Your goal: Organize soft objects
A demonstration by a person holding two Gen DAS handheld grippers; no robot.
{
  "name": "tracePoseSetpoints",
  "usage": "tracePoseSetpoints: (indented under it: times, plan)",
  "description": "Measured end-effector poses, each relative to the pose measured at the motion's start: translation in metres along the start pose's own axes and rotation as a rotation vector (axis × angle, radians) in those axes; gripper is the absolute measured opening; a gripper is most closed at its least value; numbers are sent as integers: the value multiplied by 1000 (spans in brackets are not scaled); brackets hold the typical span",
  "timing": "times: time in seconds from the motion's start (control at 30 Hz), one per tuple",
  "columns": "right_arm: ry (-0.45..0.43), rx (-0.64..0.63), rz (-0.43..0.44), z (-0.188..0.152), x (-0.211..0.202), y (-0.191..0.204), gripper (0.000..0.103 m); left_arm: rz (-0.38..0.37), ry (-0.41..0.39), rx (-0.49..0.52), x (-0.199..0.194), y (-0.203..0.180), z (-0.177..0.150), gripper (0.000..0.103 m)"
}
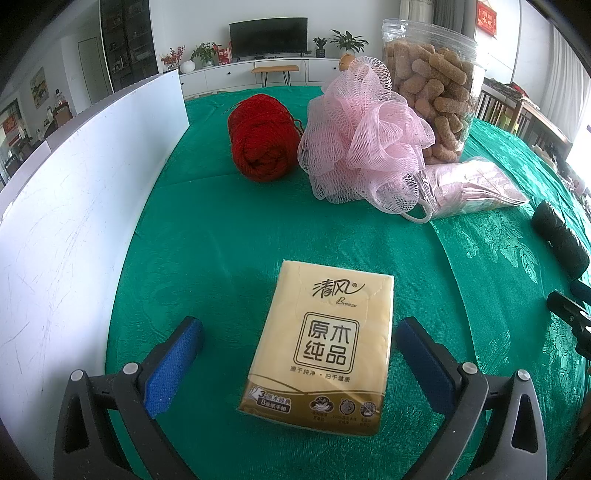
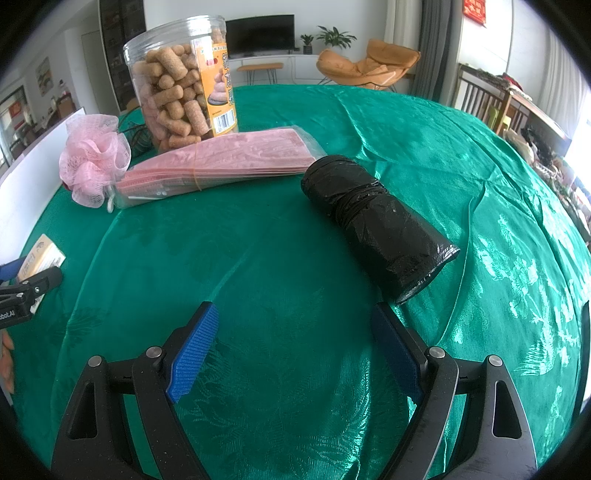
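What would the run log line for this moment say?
left gripper: open, astride tissue pack, not gripping | right gripper: open, empty, near black roll | yarn, loofah: untouched

A clear jar of brown snack sticks (image 2: 177,81) stands near the desk's far edge on the green cloth (image 2: 295,229). A white board (image 1: 74,206) runs along the left edge. Beyond, a television (image 1: 268,36), potted plants (image 1: 347,40) and an orange chair (image 2: 365,66).

Tissue pack (image 2: 40,258) cut by left edge; jar (image 1: 432,96) btm behind loofah (image 1: 362,136).
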State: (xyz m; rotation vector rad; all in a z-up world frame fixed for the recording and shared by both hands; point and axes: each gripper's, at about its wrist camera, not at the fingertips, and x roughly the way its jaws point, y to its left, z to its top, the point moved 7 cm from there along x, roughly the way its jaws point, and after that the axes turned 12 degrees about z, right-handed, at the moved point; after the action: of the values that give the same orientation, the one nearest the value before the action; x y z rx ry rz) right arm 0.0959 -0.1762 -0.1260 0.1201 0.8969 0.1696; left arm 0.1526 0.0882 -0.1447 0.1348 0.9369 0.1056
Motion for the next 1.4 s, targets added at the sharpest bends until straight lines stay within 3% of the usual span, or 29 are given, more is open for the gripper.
tracePoseSetpoints:
  times: [0.7,0.83,0.97,1.13,1.23,1.27,1.3,1.4]
  plan:
    - [0,-10,-5,3,-4,5,86,0,0,0,0,0,0,103]
    - [-117,-88,222,52,-29,60,86,0,0,0,-1,0,-1,103]
    - [-40,-224,381,107,-7,135,86,0,0,-1,1,1,2,103]
    - [116,-394,353,131,64,204,86,0,0,-1,1,0,1,103]
    - [141,-372,290,131,94,204,83,0,0,-1,1,0,1,103]
    - [137,-358,300,130,95,203,67,0,0,-1,1,0,1,103]
    - [139,-339,320,128,94,202,19,0,0,-1,1,0,1,103]
    - [93,-297,359,126,69,189,17,0,0,-1,1,0,1,103]
